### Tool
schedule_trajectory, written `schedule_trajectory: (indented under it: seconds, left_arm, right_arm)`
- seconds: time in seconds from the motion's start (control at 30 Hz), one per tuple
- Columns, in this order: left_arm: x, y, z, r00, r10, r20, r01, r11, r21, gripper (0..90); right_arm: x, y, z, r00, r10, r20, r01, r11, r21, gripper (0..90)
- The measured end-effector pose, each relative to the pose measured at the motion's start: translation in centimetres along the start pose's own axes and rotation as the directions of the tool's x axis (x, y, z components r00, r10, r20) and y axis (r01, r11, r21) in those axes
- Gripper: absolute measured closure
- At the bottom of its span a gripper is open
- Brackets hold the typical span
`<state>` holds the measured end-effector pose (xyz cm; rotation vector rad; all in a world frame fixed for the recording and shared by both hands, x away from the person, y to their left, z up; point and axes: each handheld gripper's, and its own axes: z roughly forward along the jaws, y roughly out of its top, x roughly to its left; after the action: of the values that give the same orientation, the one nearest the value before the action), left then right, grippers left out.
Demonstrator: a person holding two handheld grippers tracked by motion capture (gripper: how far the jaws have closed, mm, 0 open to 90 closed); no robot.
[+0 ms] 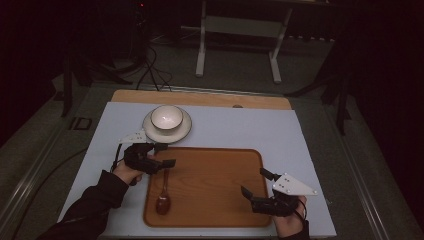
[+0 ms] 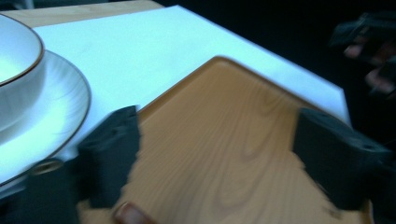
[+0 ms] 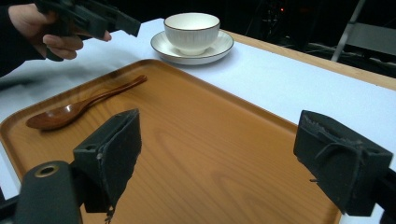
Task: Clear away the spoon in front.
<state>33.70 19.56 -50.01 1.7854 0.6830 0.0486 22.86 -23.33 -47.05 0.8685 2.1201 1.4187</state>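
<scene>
Black grippers (image 1: 160,155) with grey three-cornered plates, blocky black jaws, dark sleeves (image 1: 95,200).

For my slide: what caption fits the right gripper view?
Open right gripper over wooden tray holding a spoon.

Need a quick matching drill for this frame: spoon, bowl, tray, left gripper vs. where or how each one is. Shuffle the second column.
Things:
1. spoon
2. bowl
3. tray
4. left gripper

States:
A. on the saucer
B. on the white mat
C. open, holding nothing
D. lying in the tray's left part

Pairs: 1-D, 2-A, 3-B, 4-C
</scene>
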Motion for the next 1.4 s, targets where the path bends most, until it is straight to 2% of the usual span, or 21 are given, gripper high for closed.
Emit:
schedule_trajectory:
  seconds: [0.13,0.2,0.33,0.57,0.73,0.8,0.87,1.0,1.23,1.33,1.4]
  left_arm:
    - [-0.4,0.3,-0.2,1.0000,0.008,0.004,-0.008,1.0000,-0.003,1.4]
    - [-0.7,0.5,-0.2,0.9998,0.017,0.009,-0.017,0.9998,0.011,1.4]
    - [-1.4,1.1,-0.6,0.9989,0.036,0.029,-0.036,0.9993,0.003,1.2]
    - [-2.6,1.4,-1.6,0.9972,0.068,0.031,-0.068,0.9977,0.003,1.1]
    - [-3.2,1.3,-2.4,0.9969,0.073,0.028,-0.073,0.9973,-0.008,1.1]
    - [-3.5,1.2,-2.9,0.9970,0.070,0.033,-0.069,0.9973,-0.025,1.1]
    - [-3.9,1.0,-3.2,0.9950,0.095,0.030,-0.095,0.9953,-0.019,1.1]
    - [-4.3,0.4,-3.6,0.9948,0.096,0.034,-0.095,0.9952,-0.024,1.1]
    - [-5.0,-0.7,-3.8,0.9931,0.110,0.041,-0.110,0.9939,0.000,1.1]
    - [-5.3,-1.2,-3.9,0.9930,0.113,0.033,-0.113,0.9935,0.000,1.1]
    - [-5.6,-1.5,-3.8,0.9915,0.128,0.023,-0.128,0.9915,0.020,1.1]
  right_arm:
    - [0.0,0.0,-0.1,1.0000,-0.003,0.004,0.003,1.000,-0.002,14.9]
    - [0.0,0.0,-0.1,1.0000,-0.001,0.005,0.002,1.000,-0.002,14.8]
    - [0.0,0.0,-0.1,1.0000,-0.002,0.006,0.003,1.000,-0.003,14.9]
    - [-0.1,0.0,-0.1,1.0000,-0.003,0.005,0.003,1.000,-0.004,14.8]
    - [0.0,0.0,-0.1,1.0000,0.000,0.004,0.000,1.000,0.000,14.9]
    - [0.0,0.0,-0.1,1.0000,-0.001,0.006,0.001,1.000,-0.003,14.9]
    - [-0.1,0.0,-0.2,1.0000,0.001,0.007,-0.001,1.000,-0.004,14.9]
    - [0.0,0.0,-0.2,1.0000,0.002,0.009,-0.002,1.000,-0.004,14.9]
    - [-0.1,-0.1,-0.2,1.0000,0.003,0.009,-0.003,1.000,-0.003,14.8]
    - [-0.1,-0.1,-0.1,1.0000,0.004,0.007,-0.004,1.000,0.000,14.8]
    - [0.0,-0.1,-0.2,1.0000,0.004,0.007,-0.004,1.000,0.001,14.8]
